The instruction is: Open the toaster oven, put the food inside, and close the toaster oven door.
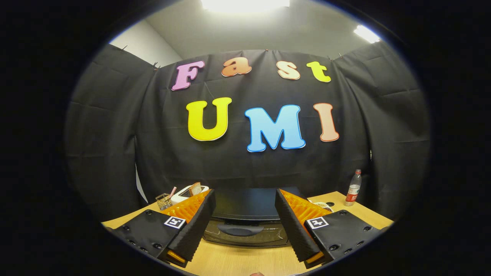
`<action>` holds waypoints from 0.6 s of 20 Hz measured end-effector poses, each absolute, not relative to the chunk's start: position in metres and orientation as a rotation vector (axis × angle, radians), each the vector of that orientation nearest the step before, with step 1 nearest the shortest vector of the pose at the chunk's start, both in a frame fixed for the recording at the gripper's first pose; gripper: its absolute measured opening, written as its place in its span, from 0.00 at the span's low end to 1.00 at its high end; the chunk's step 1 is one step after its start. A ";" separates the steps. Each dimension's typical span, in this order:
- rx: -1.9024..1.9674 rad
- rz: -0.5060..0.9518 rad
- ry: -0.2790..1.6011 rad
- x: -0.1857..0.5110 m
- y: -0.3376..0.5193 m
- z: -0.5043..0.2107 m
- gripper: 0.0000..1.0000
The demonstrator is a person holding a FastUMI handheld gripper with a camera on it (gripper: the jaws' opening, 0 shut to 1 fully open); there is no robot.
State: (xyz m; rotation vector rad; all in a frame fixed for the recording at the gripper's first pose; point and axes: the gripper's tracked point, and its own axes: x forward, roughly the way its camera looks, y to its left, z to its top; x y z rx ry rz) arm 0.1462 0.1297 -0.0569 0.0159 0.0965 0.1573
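The gripper (245,230) stands wide open and empty, its fingers (195,226) set either side of the closed toaster oven (245,214) just ahead, apparently lined up on the door handle (241,230) for opening; the food cannot be made out

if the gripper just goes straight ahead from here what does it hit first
Most likely the toaster oven, which sits on the table just ahead, between the fingers of the open gripper. First contact would probably be its closed door near the handle, though depth is hard to judge.
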 end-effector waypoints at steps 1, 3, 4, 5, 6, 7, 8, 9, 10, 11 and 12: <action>0.015 0.158 0.107 0.151 0.133 -0.064 0.99; 0.011 0.157 0.129 0.162 0.138 -0.076 0.99; 0.010 0.156 0.140 0.166 0.141 -0.082 0.99; 0.007 0.156 0.151 0.171 0.143 -0.089 0.99; 0.002 0.155 0.160 0.175 0.145 -0.094 0.99; -0.007 0.152 0.167 0.180 0.147 -0.101 0.98; -0.015 0.150 0.177 0.183 0.148 -0.106 0.98; -0.021 0.150 0.187 0.187 0.150 -0.114 0.98; -0.027 0.148 0.197 0.191 0.151 -0.120 0.99; -0.033 0.145 0.208 0.195 0.151 -0.127 0.99; -0.040 0.143 0.220 0.198 0.152 -0.133 0.99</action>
